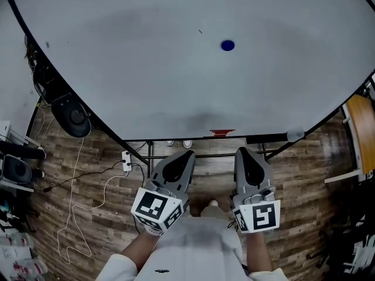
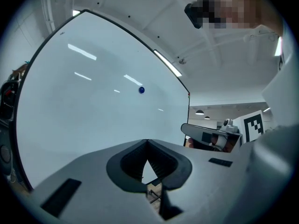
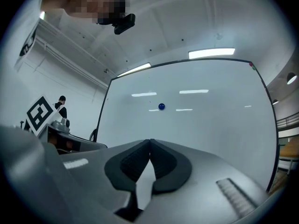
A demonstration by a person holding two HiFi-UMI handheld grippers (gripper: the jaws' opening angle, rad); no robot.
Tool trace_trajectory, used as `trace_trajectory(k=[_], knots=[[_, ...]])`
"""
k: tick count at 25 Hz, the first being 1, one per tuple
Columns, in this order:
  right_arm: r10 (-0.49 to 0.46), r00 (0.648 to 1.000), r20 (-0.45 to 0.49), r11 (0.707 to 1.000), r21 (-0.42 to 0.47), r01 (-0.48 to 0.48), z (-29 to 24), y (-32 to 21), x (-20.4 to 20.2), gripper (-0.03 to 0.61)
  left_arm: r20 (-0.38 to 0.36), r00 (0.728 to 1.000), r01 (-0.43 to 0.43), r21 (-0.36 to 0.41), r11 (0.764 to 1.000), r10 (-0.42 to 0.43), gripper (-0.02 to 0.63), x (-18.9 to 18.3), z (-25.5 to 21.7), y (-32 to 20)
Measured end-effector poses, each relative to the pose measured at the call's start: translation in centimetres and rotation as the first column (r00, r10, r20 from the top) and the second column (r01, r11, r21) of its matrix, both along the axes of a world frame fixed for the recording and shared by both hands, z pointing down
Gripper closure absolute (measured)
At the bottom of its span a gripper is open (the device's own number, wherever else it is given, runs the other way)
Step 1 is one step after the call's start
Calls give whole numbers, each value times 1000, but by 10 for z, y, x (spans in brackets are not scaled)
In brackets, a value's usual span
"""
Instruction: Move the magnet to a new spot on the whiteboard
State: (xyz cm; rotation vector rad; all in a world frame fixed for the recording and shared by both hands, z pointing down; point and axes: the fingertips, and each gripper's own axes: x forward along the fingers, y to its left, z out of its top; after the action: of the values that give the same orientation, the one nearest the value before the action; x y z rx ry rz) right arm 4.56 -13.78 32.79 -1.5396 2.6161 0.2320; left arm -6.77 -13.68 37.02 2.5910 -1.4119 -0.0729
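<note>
Facing whiteboard (image 1: 117,69), blue magnet (image 1: 227,45) stuck on it, left claw (image 1: 188,153) and right claw (image 1: 241,151) both closed, empty.

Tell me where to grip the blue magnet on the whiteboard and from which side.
Pinch the blue magnet across its round edge, coming straight at the whiteboard from the front. It is a small round button flat on the board with bare surface all around. The right gripper, shut, would need to open first.
</note>
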Motion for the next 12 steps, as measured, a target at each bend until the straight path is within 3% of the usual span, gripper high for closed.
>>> trace_trajectory(k=[12], knots=[[-43, 999, -18, 999, 12, 43, -10, -27, 14, 571, 35, 999, 40, -6, 999, -40, 607, 15, -7, -18]])
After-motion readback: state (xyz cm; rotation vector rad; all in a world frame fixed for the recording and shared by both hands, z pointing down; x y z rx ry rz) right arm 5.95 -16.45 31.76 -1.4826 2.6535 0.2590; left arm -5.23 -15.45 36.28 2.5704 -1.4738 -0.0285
